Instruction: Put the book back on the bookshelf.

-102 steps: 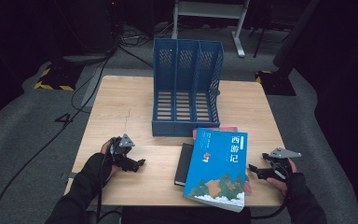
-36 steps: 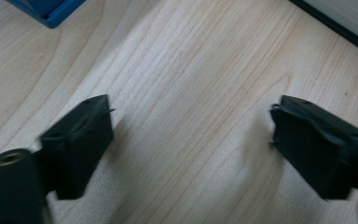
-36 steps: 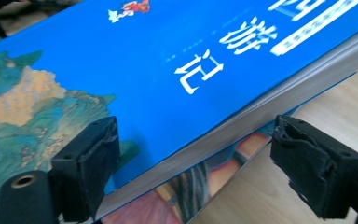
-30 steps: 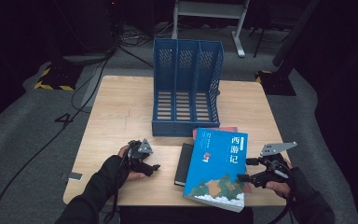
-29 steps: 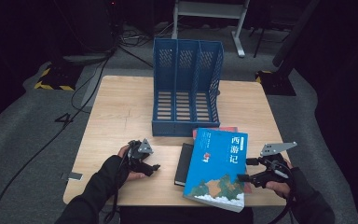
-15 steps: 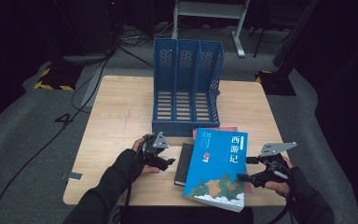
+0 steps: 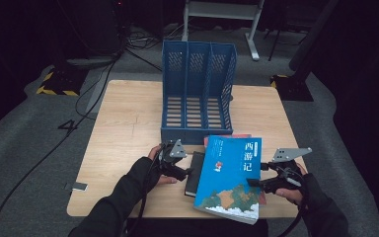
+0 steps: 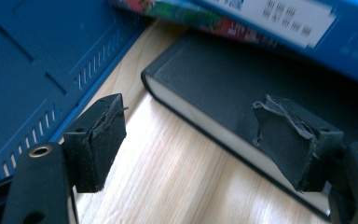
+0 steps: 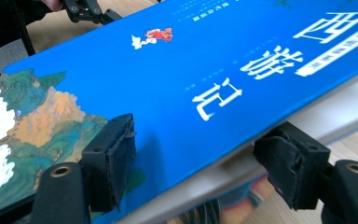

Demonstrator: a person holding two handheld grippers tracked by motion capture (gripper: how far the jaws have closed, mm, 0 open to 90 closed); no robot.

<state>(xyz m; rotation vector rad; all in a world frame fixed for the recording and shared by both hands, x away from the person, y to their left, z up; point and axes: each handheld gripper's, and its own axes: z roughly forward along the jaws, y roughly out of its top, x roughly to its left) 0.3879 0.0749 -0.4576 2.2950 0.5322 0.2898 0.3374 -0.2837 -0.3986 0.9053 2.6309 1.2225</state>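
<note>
Black foam pads, torn at the edges, line the jaws of the left gripper (image 8: 200,140), which stand wide apart with bare wood between them. One pad hangs over the cover of a black book (image 8: 242,88) near its page edge; I cannot tell whether it touches. The other pad is over the wooden table (image 8: 168,177), close to the base of the blue file rack (image 8: 37,60). From the high view, the left gripper (image 7: 181,168) sits at the black book (image 7: 193,175), whose left edge shows from under a larger blue book (image 7: 232,180).

The right gripper (image 9: 196,168) has its jaws apart too, one above the blue book (image 9: 177,88) on its painted cover and one below the pale page edge, so the book's edge lies between them; whether the pads press it cannot be told. In the high view the right gripper (image 7: 261,181) meets the right edge of the blue book, near its lower corner. That book is tilted, its right side lifted, and it overlaps the black book and a red book (image 7: 227,139) whose top edge peeks out just behind it.

The file rack (image 7: 197,94) stands upright at the middle of the table (image 7: 123,133), its three slots facing the person, just beyond the books.
</note>
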